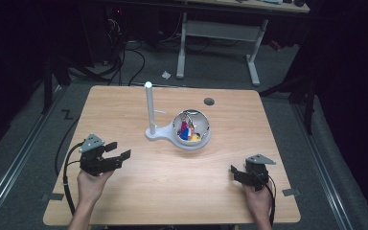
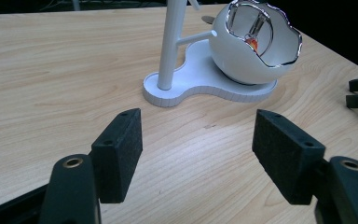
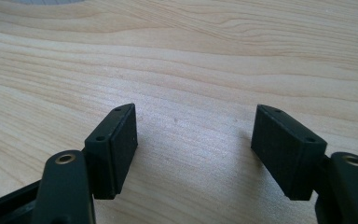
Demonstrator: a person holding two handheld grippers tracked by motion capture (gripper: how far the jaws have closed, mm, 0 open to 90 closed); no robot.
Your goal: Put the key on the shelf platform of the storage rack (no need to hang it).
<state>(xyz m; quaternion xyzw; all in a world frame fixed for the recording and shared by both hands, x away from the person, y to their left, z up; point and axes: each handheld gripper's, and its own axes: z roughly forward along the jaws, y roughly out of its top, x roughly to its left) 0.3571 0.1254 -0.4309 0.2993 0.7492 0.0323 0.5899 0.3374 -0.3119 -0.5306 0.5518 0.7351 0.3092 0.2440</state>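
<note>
Since the white egg-shaped bowl [image 1: 191, 129] sits on its stand mid-bench [image 1: 124, 191], I keep the left hand-held gripper [image 1: 117, 149] aimed at it, jaws apart and empty, while the right hand-held gripper [image 1: 235, 171] waits open nearby

Parted right gripper [image 3: 196, 140] fingers above table [image 3: 191, 51]

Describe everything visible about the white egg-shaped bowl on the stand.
The white egg-shaped bowl looks like glossy plastic or ceramic, with a jagged, cracked-shell rim edged in shiny chrome. It sits tilted, opening toward the person, on the round end of a flat white base that also carries an upright white post. Small colourful items lie inside. Neither gripper touches it.
</note>
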